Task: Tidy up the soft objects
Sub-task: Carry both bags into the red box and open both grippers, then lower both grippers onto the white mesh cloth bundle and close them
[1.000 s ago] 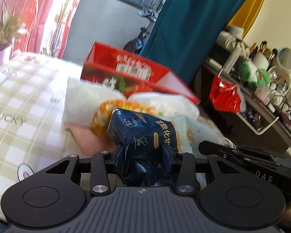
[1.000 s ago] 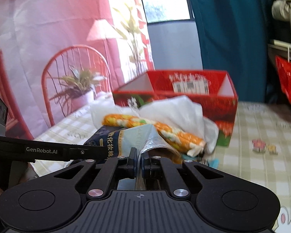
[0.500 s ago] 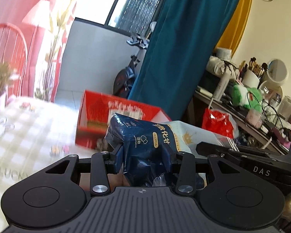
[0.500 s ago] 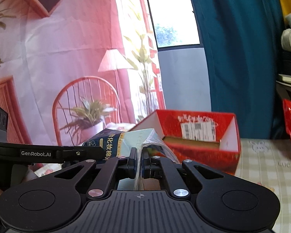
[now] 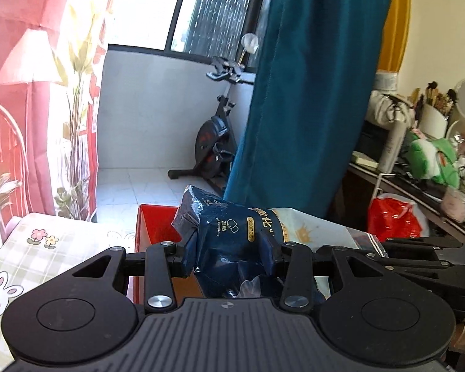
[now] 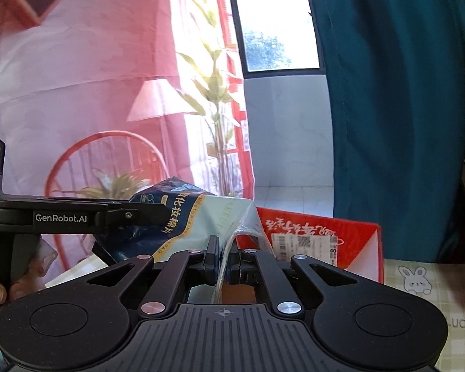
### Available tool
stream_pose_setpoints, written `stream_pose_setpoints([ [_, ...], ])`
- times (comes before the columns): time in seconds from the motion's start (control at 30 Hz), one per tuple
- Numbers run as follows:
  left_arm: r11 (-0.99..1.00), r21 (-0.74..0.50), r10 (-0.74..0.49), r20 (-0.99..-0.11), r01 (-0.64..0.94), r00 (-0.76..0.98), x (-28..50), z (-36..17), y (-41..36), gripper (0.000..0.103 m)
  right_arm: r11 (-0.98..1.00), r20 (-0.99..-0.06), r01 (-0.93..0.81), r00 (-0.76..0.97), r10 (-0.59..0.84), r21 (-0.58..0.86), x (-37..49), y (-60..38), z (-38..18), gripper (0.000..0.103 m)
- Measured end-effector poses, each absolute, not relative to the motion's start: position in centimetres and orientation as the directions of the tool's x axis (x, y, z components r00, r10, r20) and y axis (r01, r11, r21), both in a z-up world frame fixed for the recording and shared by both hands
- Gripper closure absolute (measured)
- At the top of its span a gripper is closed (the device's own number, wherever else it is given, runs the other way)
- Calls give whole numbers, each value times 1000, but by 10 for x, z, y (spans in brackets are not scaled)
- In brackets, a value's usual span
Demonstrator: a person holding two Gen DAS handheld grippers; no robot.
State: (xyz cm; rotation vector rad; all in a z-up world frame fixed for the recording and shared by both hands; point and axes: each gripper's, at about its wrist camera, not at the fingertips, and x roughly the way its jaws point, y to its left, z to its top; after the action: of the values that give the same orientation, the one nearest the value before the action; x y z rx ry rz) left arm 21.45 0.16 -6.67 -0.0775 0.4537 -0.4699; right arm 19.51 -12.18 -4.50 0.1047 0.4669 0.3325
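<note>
A soft dark blue and pale cotton pad pack hangs in the air between both grippers. My left gripper is shut on its crumpled blue end. My right gripper is shut on the thin clear plastic edge of the pack at its pale end. The open red cardboard box stands just beyond and below the pack, also seen as the red box ahead in the right wrist view. The left gripper's black body reaches in from the left of that view.
The checked tablecloth with rabbit prints covers the table. A red plastic bag hangs off a cluttered shelf at right. A teal curtain and an exercise bike stand beyond the table.
Both grippers have risen and moved forward with the pack, away from the towels and orange cloth, which have dropped out of view. The red box now lies just below the pack.
</note>
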Motion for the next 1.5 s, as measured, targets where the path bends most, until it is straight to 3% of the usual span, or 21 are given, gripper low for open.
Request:
stream_pose_setpoints([
  [0.73,916,-155,-387,-584,370,713,308,-118,-27,59,958,-598,-171,752,278,230,299,-162,-126,97],
  [0.87,918,-143,-378,-603,370,703,309,-120,-27,59,978,-643,-139,738,207,156,296,-162,-138,75],
  [1.07,917,-143,-378,-614,373,693,301,-114,-23,58,984,-664,-74,730,163,161,280,-183,-140,72],
  [1.17,916,-139,-379,-611,377,695,295,-110,-20,53,986,-657,-56,739,148,160,273,-191,-134,67],
  [1.37,907,-137,-394,-610,399,687,275,-101,-10,47,983,-622,-83,765,168,164,253,-194,-115,67],
  [1.5,896,-146,-418,-597,420,685,253,-98,3,32,976,-594,-144,775,215,165,231,-179,-104,62],
])
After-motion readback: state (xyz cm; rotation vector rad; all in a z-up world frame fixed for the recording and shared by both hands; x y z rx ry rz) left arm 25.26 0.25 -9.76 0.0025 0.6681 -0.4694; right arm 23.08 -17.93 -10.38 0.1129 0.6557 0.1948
